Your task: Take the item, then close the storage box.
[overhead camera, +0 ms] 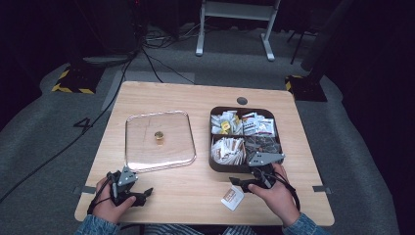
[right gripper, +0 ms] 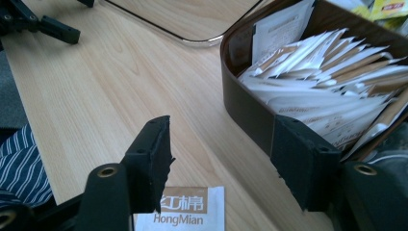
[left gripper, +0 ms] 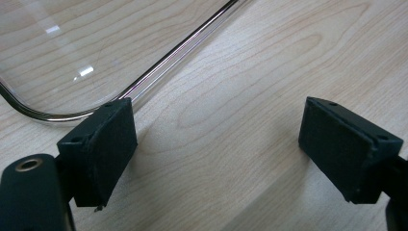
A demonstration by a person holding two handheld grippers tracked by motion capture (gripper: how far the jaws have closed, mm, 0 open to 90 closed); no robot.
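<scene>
Table [overhead camera: 205, 98] edge, packet [overhead camera: 233, 198] beside it

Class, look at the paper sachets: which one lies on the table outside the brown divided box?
The white sachet with the brown "HongMian" label, flat on the wooden table beside the right tool. All the others sit inside the brown divided box.

One clear lid [overhead camera: 160, 141], one four-compartment box [overhead camera: 214, 161], one loose sachet [overhead camera: 233, 197], two claws
</scene>
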